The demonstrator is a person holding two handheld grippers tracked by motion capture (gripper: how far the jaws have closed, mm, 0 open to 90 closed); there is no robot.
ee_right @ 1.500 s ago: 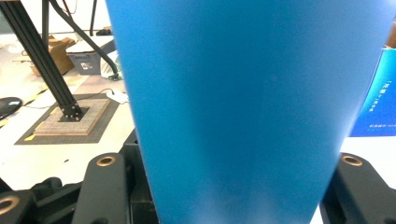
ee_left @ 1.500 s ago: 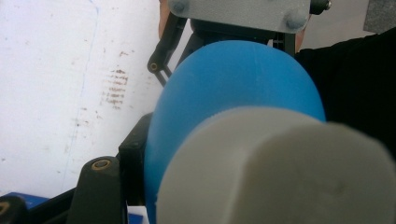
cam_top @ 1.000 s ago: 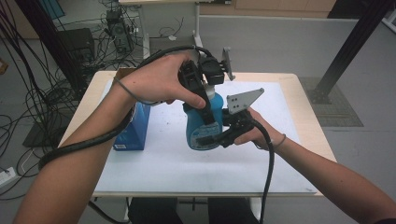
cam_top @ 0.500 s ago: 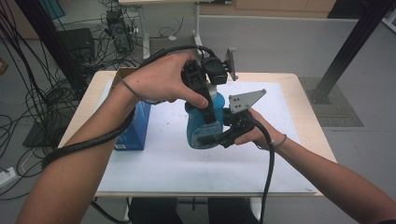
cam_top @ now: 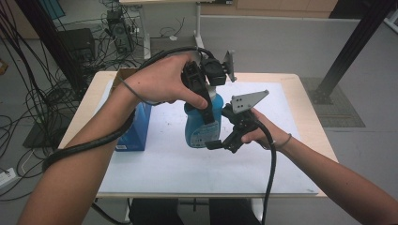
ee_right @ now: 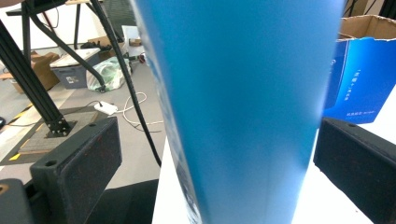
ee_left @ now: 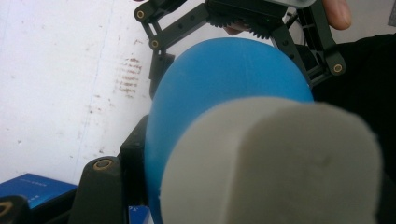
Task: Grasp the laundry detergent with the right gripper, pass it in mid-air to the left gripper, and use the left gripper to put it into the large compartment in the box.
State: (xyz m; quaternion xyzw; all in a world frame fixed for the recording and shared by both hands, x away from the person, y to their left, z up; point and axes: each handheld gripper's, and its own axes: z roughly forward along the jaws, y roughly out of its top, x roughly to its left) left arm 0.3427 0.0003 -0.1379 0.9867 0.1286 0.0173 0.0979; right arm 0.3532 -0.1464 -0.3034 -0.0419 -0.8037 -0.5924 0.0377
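While the left gripper (cam_top: pixel 202 105) clamps its fingers on the blue bottle (cam_top: pixel 202 124) from above to keep it upright on the white surface (cam_top: pixel 187 164), the right gripper (cam_top: pixel 220 143) has just been opening, its fingers wide around the bottle's base without pressing.

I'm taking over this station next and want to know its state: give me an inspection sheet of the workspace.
Surface: white mat on a wooden table, with faint brown marks.
Job's things: blue bottle upright on the mat, pale cap on top.
Clutter: blue box left of the bottle, top flaps open.
Grippers: left gripper shut on the bottle's upper part from above; right gripper low at the bottle's side, its jaws have just been opening, the bottle between them with gaps to both pads.
Cables: a thick black one trails from each gripper; many lie loose on the floor.
Surroundings: black frame post, cardboard boxes on the floor.
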